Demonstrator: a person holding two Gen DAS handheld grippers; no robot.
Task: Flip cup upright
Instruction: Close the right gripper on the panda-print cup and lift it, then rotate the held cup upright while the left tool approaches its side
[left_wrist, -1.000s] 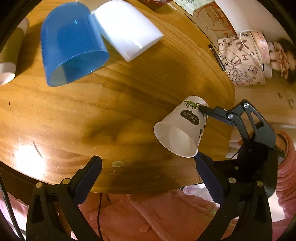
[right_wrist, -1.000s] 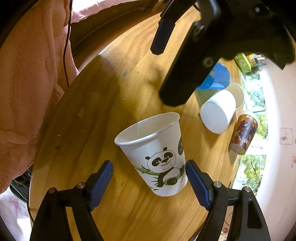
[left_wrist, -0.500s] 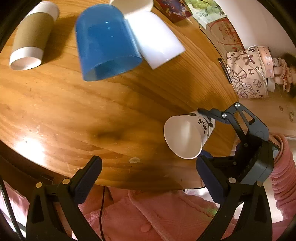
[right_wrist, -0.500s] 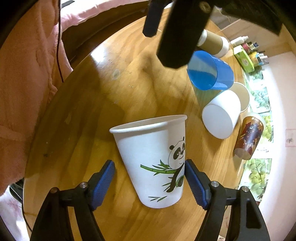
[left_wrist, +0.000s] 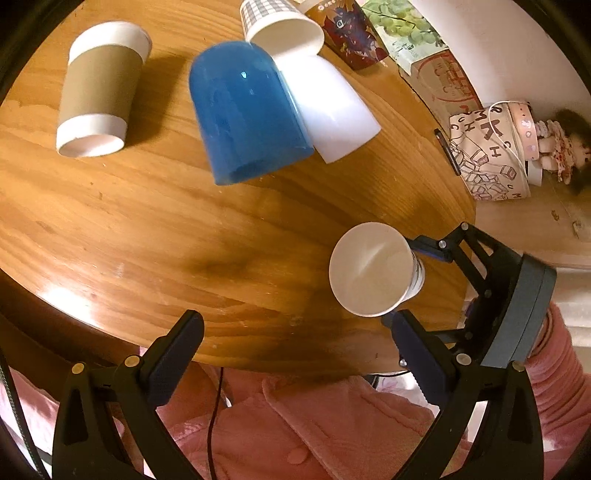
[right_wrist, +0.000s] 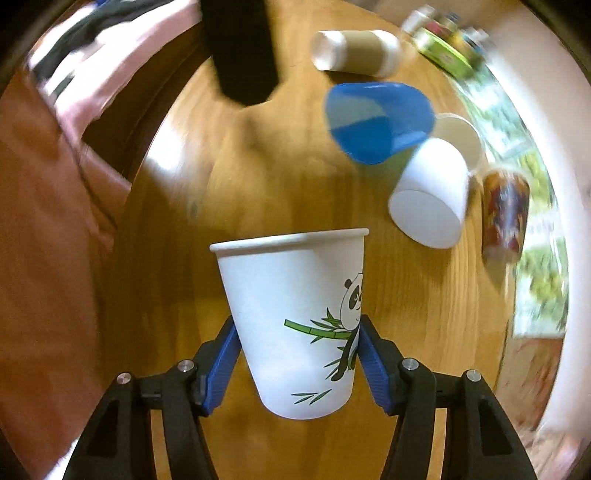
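White paper cup with the panda and bamboo print (right_wrist: 295, 321) sits clamped low on its wall between the blue pads of your right gripper (right_wrist: 297, 356), mouth up and close to level. In the left wrist view the same cup (left_wrist: 373, 275) shows its open mouth near the right, near edge of the round wooden table (left_wrist: 184, 229). The turning looks essentially done. What is left, by my reading, is to set the base flat on the wood and let go; I cannot tell from either view whether the base already touches the table.

Your left gripper (left_wrist: 295, 354) hangs over the near table edge with its jaws spread wide and nothing between them.

Farther across the table lie other cups on their sides: a blue plastic tumbler (left_wrist: 247, 110), a plain white cup (left_wrist: 332, 110) just beside it, and a brown-sleeved paper coffee cup (left_wrist: 99, 88) to the left. They lie well apart from the panda cup, so setting it down should meet nothing.
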